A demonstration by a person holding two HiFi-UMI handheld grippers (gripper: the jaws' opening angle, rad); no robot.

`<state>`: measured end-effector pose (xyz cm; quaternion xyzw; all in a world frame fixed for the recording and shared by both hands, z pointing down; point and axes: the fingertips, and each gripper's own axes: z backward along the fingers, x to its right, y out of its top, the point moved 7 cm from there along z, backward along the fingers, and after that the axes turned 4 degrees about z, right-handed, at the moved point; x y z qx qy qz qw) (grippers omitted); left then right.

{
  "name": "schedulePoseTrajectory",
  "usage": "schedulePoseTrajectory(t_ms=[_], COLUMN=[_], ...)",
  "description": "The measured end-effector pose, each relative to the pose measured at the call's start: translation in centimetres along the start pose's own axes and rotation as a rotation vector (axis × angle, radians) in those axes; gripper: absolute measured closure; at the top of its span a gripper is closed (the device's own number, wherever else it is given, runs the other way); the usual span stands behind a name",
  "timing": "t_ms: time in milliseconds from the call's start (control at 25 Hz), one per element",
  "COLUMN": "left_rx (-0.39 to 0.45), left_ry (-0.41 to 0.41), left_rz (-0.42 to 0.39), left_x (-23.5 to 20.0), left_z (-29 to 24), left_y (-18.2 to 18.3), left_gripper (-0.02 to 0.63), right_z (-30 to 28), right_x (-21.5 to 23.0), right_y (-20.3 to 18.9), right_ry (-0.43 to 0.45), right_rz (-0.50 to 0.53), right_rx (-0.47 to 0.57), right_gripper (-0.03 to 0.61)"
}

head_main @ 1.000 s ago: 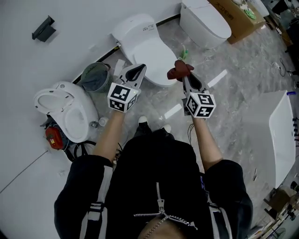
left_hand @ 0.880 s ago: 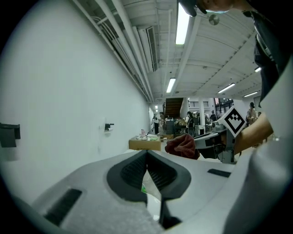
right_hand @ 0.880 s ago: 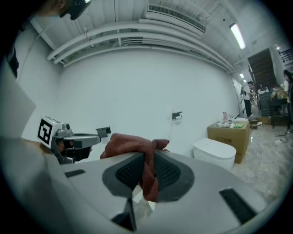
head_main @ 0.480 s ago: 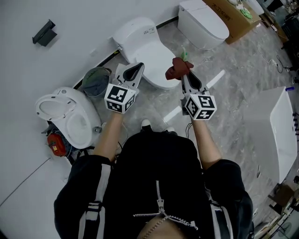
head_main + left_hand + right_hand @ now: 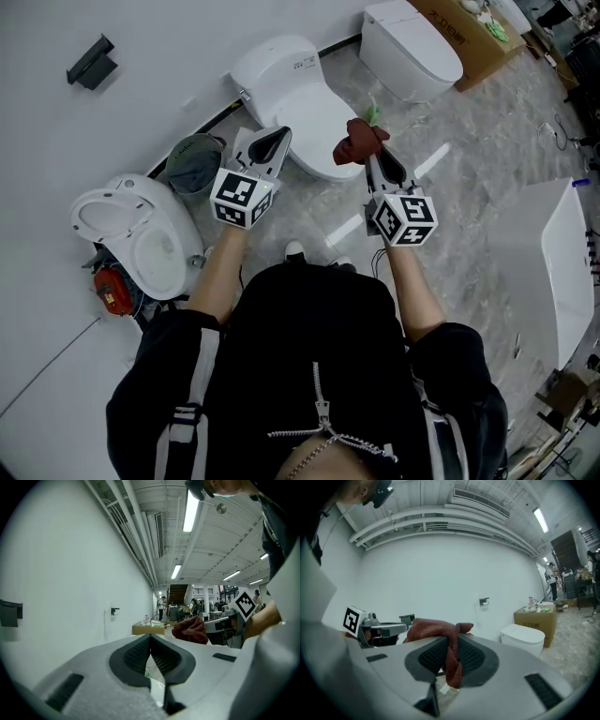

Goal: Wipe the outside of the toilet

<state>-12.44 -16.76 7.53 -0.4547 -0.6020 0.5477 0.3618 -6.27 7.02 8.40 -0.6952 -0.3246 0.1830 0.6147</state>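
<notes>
- Left claw (image 5: 274,141) (image 5: 150,638): clenched, pads meeting at the tips with nothing between them. It was held out in the air, and in the head view its tip lay by the 8 o'clock edge of the toilet lid.
- Right claw (image 5: 374,156) (image 5: 452,641): grasping a dark red cloth (image 5: 359,141) (image 5: 436,629). The cloth was bunched above the jaws, with a fold hanging down between the pads.
- Cloth position: in the head view, at the 4 o'clock edge of the toilet lid. Contact with the lid could not be told.
- Toilet (image 5: 298,98): white, lid closed, back against the white wall. It stood at 12 o'clock of the person, just beyond and between the two claws.
- Second toilet (image 5: 412,42) (image 5: 522,634): white, lid closed, at 1 o'clock of the first and well apart from it.
- Cardboard box (image 5: 480,36) (image 5: 535,618): brown, just beside the second toilet at its 3 o'clock.
- Third toilet (image 5: 141,230): white, bowl open, at 9 o'clock of the person.
- Waste basket (image 5: 192,159): dark mesh, between the third toilet and the first.
- Red object (image 5: 110,287): on the floor at the 7 o'clock side of the third toilet, kind not discernible.
- Wall bracket (image 5: 91,59): dark, fixed to the wall at 10 o'clock.
- Floor (image 5: 487,141): grey marbled tile.
</notes>
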Motion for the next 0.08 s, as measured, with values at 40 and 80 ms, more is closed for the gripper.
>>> schedulePoseTrajectory(t_ms=[40,80], left_rx=[0.0,0.001], left_ry=[0.0,-0.001], left_rz=[0.001,0.001], left_x=[-0.15,-0.29], left_z=[0.11,0.21], left_y=[-0.04,-0.08], left_gripper=[0.615,0.615], right_z=[-0.13,-0.25], right_x=[-0.13,-0.26], right_y=[0.01,0.01], right_ry=[0.001,0.001], right_rz=[0.0,-0.001], right_rx=[0.0,0.001], right_gripper=[0.514,0.514])
